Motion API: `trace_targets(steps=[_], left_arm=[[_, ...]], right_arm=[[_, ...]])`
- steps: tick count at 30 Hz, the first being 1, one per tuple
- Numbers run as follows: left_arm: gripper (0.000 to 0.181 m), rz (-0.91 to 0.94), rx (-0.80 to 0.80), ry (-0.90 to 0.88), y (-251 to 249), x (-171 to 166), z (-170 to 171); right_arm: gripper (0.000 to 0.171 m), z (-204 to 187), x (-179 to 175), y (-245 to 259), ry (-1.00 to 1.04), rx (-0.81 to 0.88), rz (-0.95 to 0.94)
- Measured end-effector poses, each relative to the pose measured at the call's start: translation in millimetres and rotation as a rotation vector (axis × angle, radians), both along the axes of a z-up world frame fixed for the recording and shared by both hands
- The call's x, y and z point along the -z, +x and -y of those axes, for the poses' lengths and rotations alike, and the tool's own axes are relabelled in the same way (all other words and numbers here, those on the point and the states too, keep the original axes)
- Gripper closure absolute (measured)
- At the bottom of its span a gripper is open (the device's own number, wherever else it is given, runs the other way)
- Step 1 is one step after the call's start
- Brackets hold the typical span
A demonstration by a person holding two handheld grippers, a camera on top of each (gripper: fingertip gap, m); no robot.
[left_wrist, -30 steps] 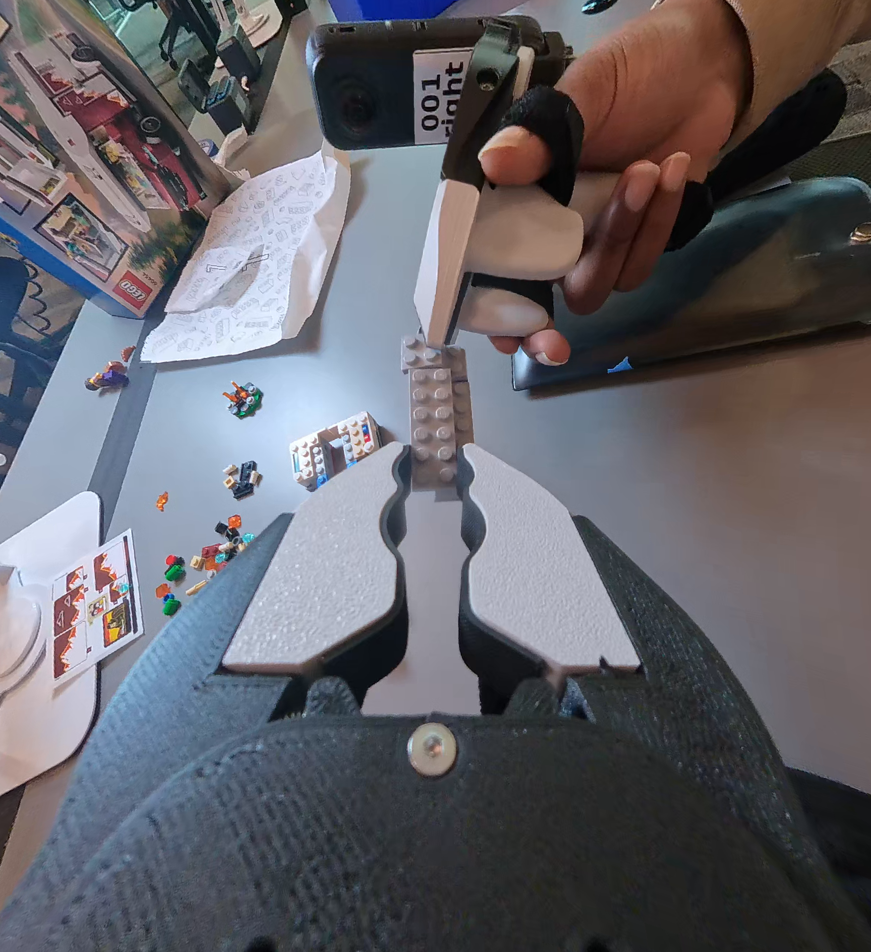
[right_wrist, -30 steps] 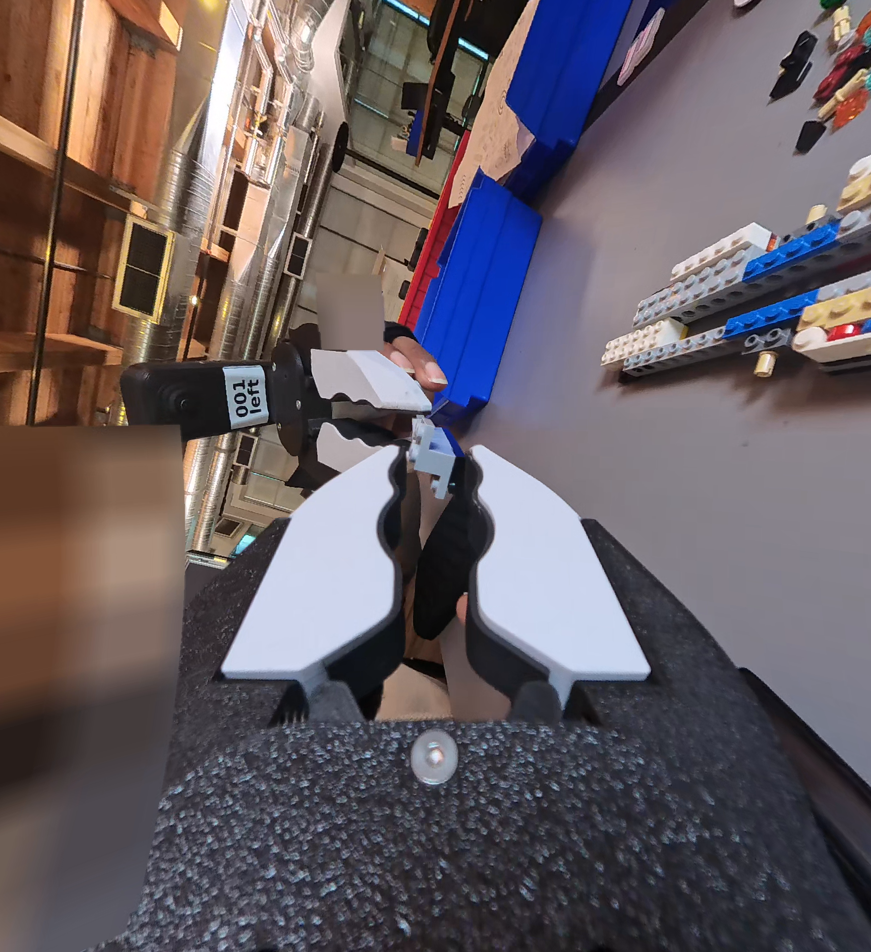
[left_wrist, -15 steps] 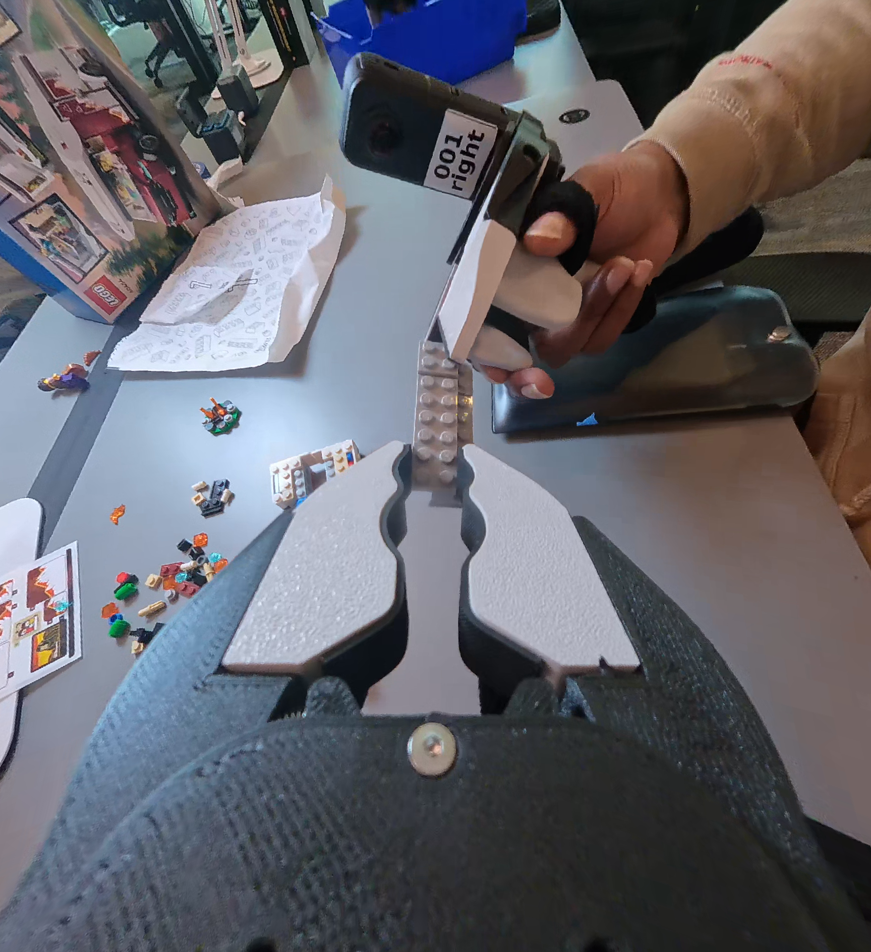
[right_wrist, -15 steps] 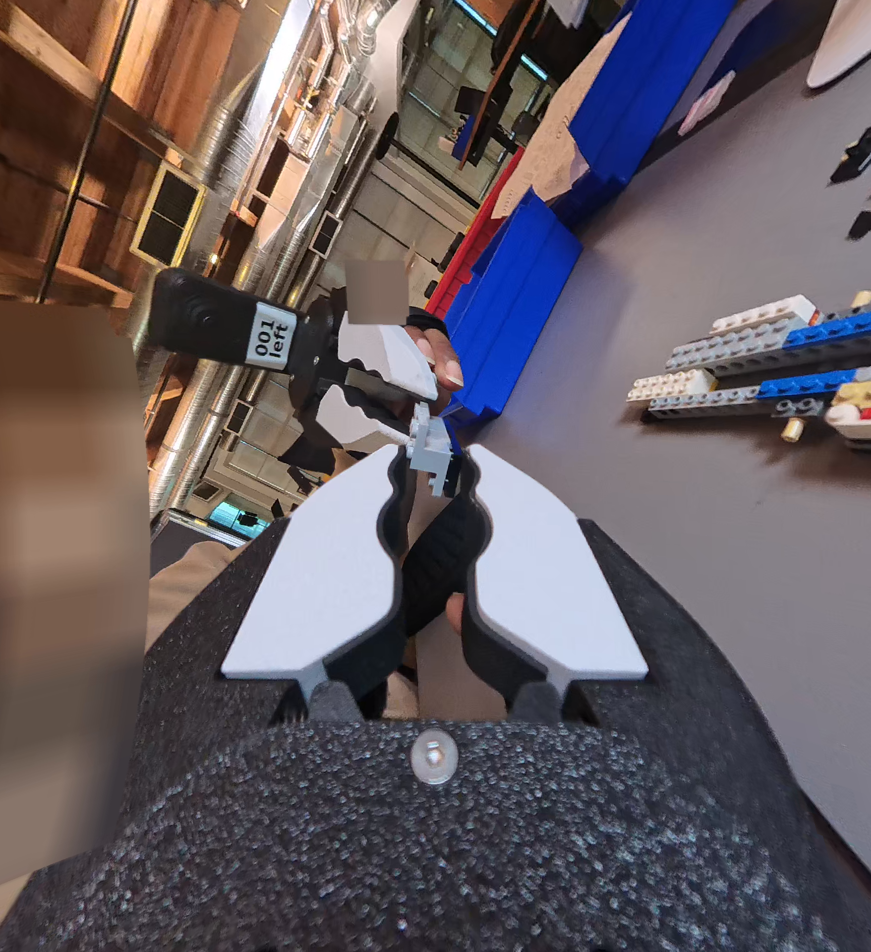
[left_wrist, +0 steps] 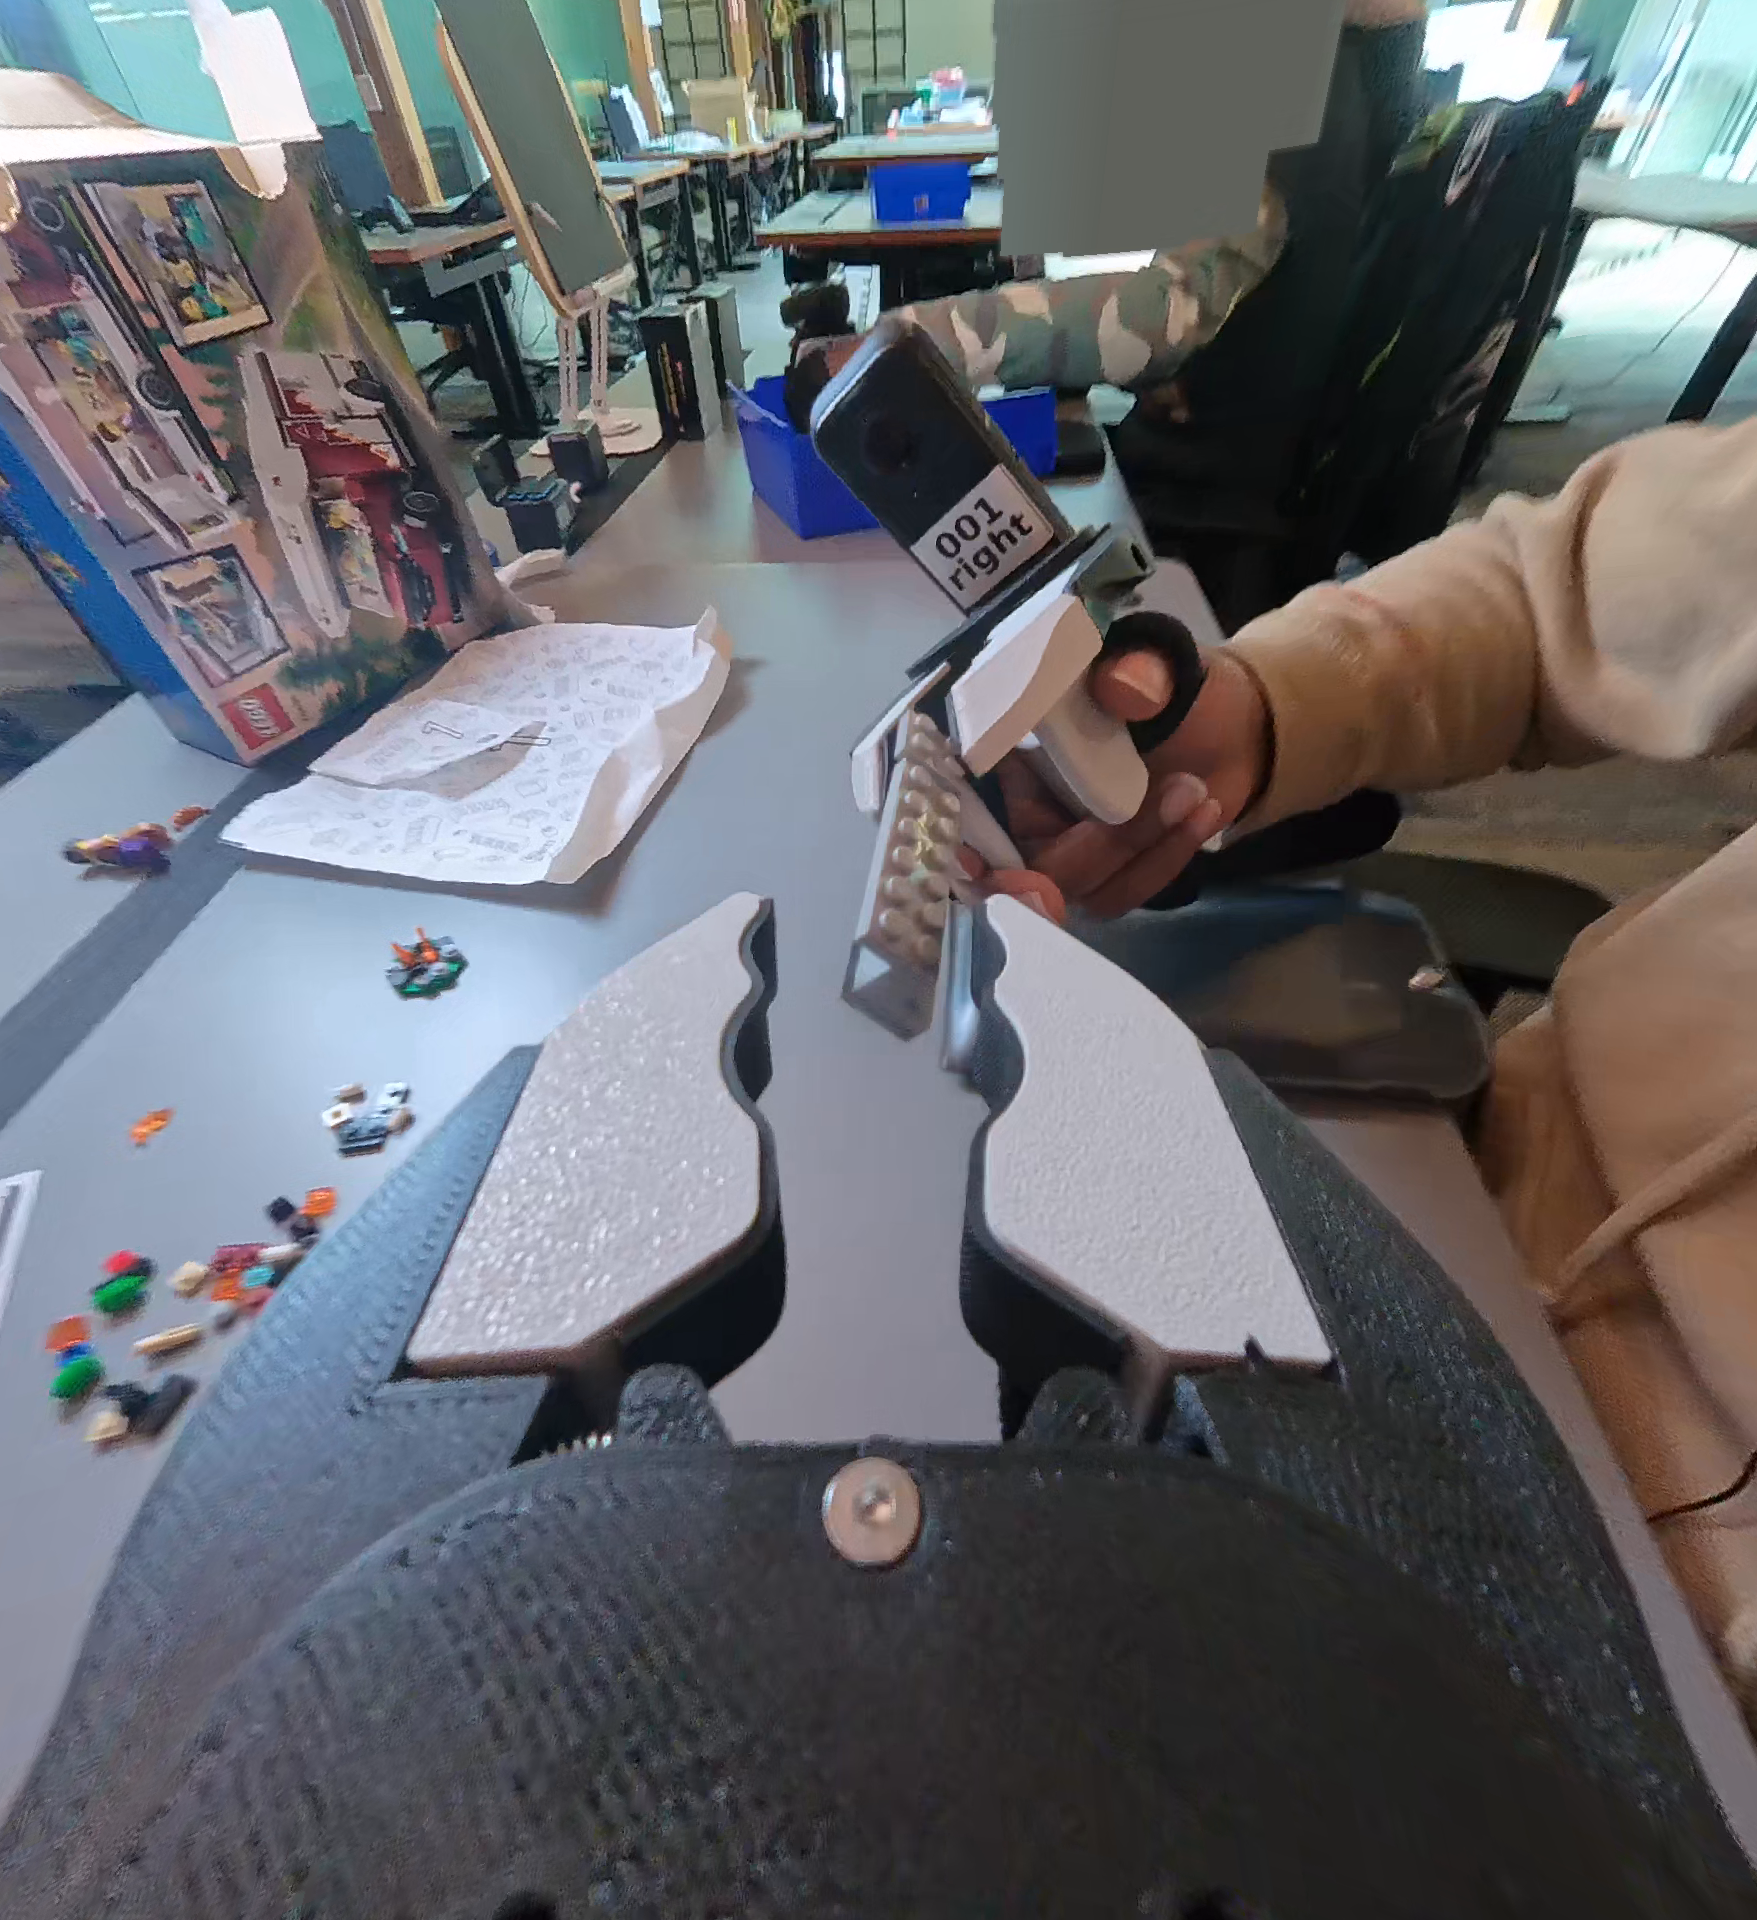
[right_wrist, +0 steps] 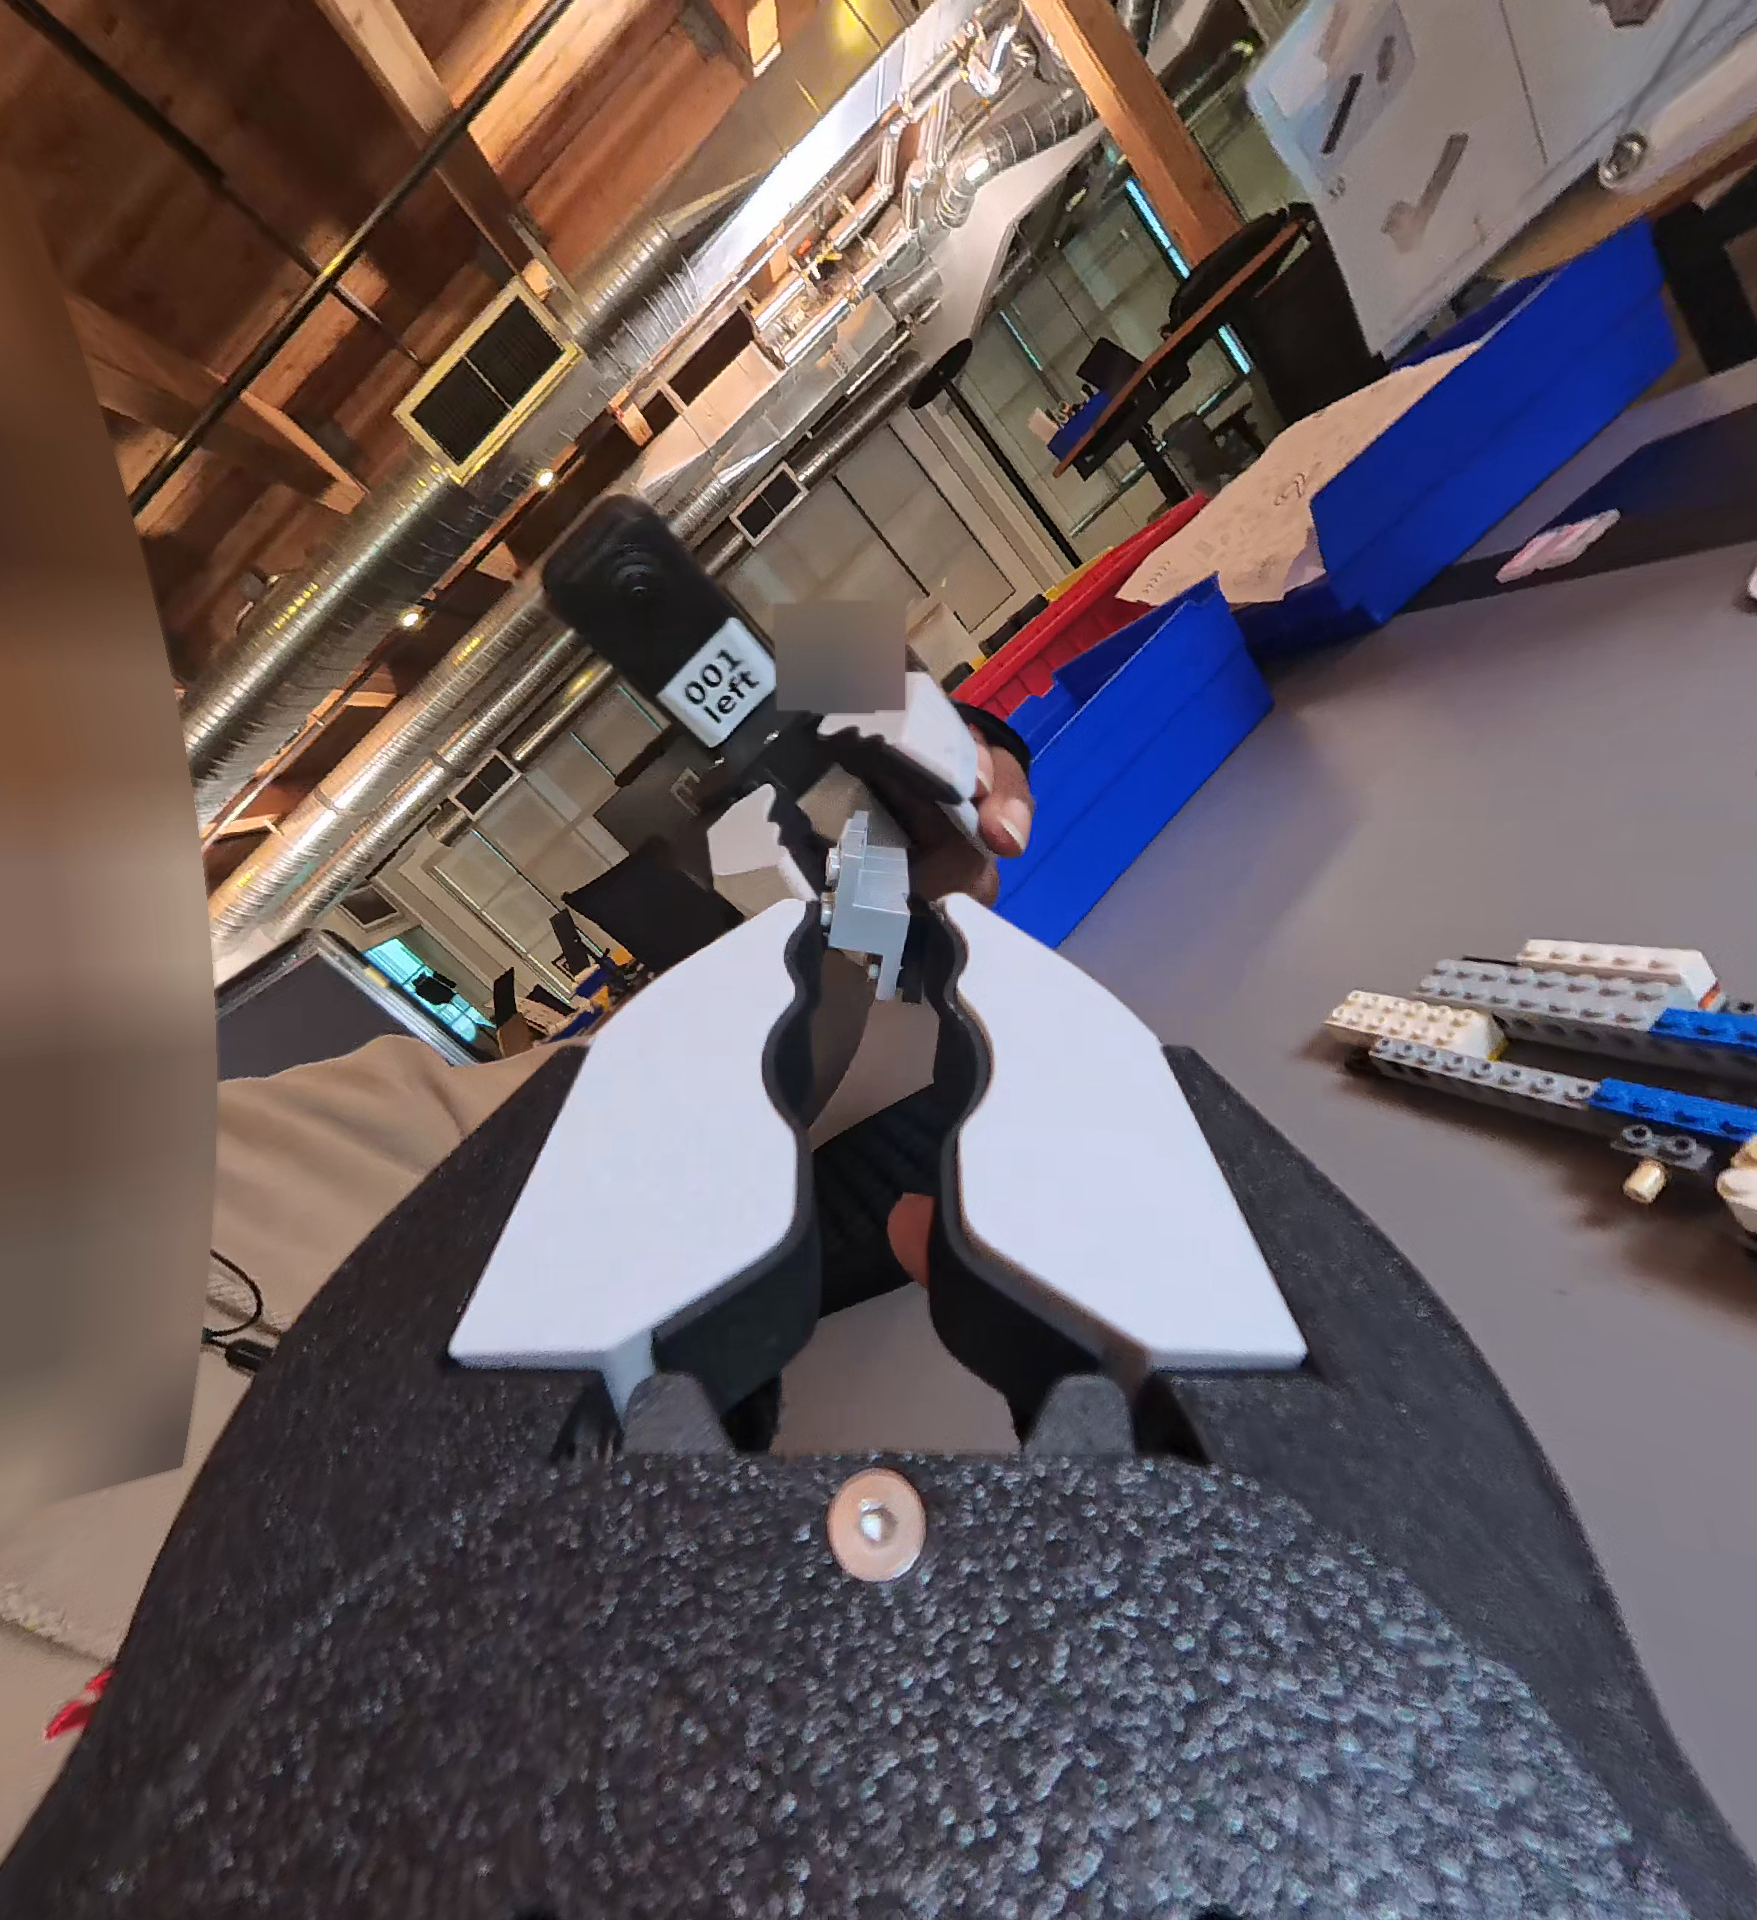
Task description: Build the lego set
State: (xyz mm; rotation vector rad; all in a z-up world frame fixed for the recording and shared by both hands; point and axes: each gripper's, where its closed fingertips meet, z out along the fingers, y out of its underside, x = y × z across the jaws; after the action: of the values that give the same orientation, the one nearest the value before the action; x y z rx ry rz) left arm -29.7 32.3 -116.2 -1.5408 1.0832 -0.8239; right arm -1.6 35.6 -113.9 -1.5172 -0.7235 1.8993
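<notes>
The left tongs (left_wrist: 879, 971) are held low over the grey tabletop (left_wrist: 645, 582), spread wide with nothing between the tips; a thin grey strip lies against the inner edge of the right-hand finger, and whether it touches cannot be told. Just beyond, the right tongs (left_wrist: 915, 748) come in from the right in a person's hand (left_wrist: 1113, 821), tilted tips-down, and are closed on the upper end of a long grey studded plate (left_wrist: 910, 852), which hangs steeply, its lower end off the tabletop and between the left tips without touching them. Only the left wrist view shows the torn-open set box (left_wrist: 178, 447), the crumpled paper bag (left_wrist: 500, 769) before it and the scatter of small coloured pieces (left_wrist: 178, 1309) at lower left. The right wrist view looks up toward wooden beams and ducts; its own tongs (right_wrist: 869, 935) pinch the plate's (right_wrist: 866, 904) end, the left tongs (right_wrist: 853, 790) sit opposite with their hand (right_wrist: 993, 821), and only here do the half-built white, grey and blue strips (right_wrist: 1622, 1049) and the blue bins (right_wrist: 1144, 717) show. Half a second ago the left tongs were clamped on the near end of this plate while the right pair held the far end; now the left has let go and opened, and the plate hangs from the right tongs alone, more upright than before.
</notes>
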Motion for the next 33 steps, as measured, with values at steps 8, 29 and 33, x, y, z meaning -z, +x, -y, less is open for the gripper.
trace_targets(steps=[8,29,33], left_arm=[[0.161,0.247,0.164,-0.154,21.4,-8.3,24.4],[0.161,0.109,0.223,0.071,34.5,3.2,59.2],[0.161,0.129,0.227,0.065,35.4,2.3,61.9]], right_arm=[[0.152,25.2,-11.1,-1.5,0.477,0.041,0.026],[0.153,59.1,-0.5,8.5,1.07,0.09,0.023],[0.153,61.4,-0.5,9.1,1.098,0.103,0.017]])
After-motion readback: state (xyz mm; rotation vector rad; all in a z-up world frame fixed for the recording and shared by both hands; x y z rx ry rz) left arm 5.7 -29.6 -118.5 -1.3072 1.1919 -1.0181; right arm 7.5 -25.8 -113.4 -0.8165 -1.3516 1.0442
